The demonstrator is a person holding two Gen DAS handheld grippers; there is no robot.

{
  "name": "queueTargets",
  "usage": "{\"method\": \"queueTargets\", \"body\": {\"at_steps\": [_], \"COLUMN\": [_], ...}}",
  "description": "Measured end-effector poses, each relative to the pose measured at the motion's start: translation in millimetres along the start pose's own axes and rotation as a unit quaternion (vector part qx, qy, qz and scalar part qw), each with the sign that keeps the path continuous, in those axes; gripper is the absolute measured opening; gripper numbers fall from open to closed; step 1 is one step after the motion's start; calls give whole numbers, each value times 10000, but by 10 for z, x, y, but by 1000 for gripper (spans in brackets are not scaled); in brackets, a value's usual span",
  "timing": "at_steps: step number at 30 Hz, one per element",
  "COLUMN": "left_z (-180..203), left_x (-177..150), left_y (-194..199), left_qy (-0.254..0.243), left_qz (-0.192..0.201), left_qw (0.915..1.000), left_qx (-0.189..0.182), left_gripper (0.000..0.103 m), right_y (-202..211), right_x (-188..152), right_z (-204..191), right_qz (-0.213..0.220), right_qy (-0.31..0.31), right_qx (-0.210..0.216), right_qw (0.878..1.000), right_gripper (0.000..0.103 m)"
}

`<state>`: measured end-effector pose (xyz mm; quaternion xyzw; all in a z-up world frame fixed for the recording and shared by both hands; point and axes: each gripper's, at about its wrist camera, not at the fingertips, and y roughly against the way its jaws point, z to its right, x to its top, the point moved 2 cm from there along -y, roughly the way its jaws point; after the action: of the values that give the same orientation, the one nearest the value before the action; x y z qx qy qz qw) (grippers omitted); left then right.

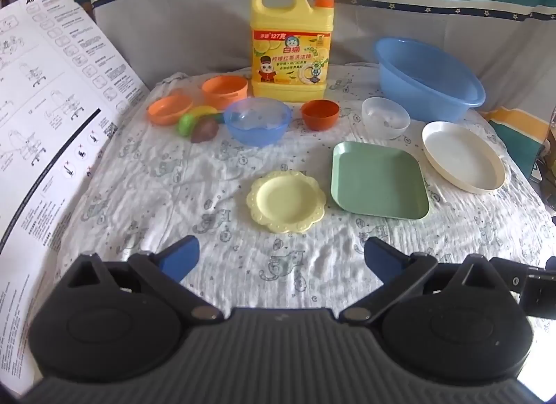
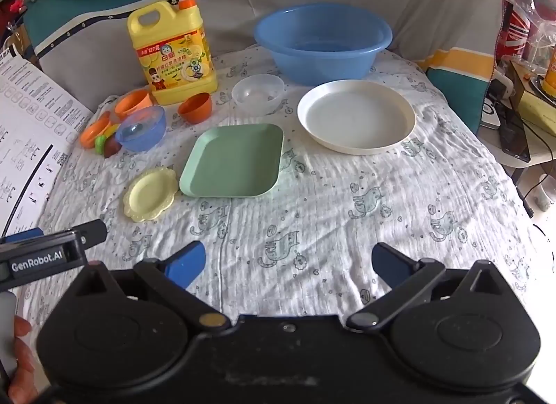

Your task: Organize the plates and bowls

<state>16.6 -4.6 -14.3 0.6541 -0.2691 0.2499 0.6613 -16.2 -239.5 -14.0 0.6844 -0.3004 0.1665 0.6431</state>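
Observation:
On the cat-print cloth lie a small yellow scalloped plate [image 1: 285, 203] [image 2: 150, 193], a green square plate [image 1: 378, 180] [image 2: 233, 160] and a round white plate [image 1: 462, 156] [image 2: 356, 120]. Behind them stand a clear bowl [image 1: 385, 117] [image 2: 258, 92], a small red-orange bowl [image 1: 319, 114] [image 2: 195, 107], a blue translucent bowl [image 1: 257, 120] [image 2: 140, 128] and orange bowls [image 1: 225, 90] [image 2: 132, 101]. My left gripper [image 1: 281, 254] is open and empty, near the yellow plate. My right gripper [image 2: 288, 261] is open and empty, well short of the plates.
A yellow detergent jug [image 1: 292, 46] [image 2: 172, 53] and a large blue basin [image 1: 427, 75] [image 2: 323, 42] stand at the back. Toy fruit [image 1: 198, 124] lies by the orange bowls. A printed paper sheet [image 1: 45, 108] lies at the left. The table's right edge drops off near clutter [image 2: 514, 119].

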Motion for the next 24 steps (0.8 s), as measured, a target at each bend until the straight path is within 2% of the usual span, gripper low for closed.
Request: {"method": "queueTargets", "body": {"at_steps": [11,24], "left_z": [34,48], "left_x": [20,27], "left_y": [53,47], "left_qy": [-86,-99], "left_qz": [144,143], "left_qw": [9998,9998], "left_qx": [-42,-27], "left_gripper": [103,103], "right_y": [45,22], "right_x": [17,29], "right_z": [-33,-27], "right_qz": [77,46], "right_qy": [4,37], "right_qx": [-14,-6], "right_qw": [10000,10000], "right_gripper": [103,103]}}
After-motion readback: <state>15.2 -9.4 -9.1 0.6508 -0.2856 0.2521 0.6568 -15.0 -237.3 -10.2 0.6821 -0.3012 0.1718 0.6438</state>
